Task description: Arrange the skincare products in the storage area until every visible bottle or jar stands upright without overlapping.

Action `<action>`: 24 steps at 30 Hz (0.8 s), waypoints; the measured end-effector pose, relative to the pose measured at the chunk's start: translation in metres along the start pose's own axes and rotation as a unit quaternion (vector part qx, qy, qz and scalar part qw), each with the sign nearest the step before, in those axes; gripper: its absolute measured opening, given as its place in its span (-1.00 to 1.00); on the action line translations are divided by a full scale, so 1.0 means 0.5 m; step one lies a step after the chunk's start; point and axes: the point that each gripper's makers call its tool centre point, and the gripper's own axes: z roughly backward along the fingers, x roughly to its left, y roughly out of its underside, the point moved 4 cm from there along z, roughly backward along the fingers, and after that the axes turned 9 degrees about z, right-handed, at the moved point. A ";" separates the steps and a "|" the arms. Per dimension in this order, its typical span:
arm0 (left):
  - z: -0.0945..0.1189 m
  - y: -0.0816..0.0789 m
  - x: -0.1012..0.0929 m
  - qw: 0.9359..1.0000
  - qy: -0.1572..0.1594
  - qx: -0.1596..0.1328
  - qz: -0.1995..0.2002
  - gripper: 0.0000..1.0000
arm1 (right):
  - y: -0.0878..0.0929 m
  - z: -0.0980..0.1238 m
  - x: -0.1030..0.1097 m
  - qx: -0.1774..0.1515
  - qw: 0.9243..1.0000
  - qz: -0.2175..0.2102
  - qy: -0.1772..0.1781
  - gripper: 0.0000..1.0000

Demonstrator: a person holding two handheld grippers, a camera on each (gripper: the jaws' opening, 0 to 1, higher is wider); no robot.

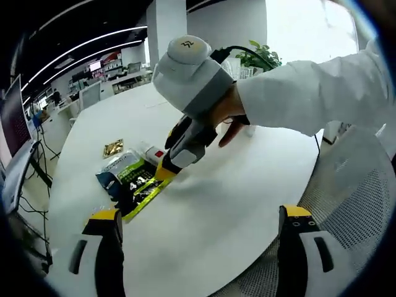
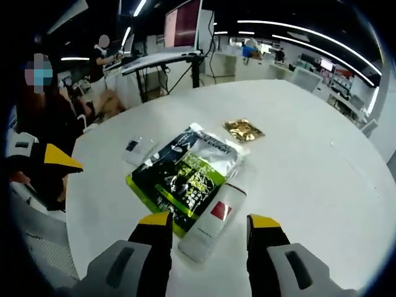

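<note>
The left gripper (image 1: 197,238) hangs spread, well back at the near bench (image 2: 322,161) edge. The white tube (image 2: 212,221) lies flat beside the green packet (image 2: 179,176), its near end between the right gripper (image 2: 210,228)'s spread jaws, long axis along them.

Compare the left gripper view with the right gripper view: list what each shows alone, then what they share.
Left gripper view alone: the right gripper from outside, held in a white-sleeved hand, and a green potted plant.
Right gripper view alone: a small clear sachet and a lit monitor.
Both: the round white table, the green-and-black foil pouches, the white tube with a red label and the crumpled gold wrapper.
</note>
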 end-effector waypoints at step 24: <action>-0.003 0.008 -0.006 1.000 0.004 0.013 -0.008 0.99 | 0.047 0.001 -0.029 0.000 0.999 -0.034 0.022 -0.68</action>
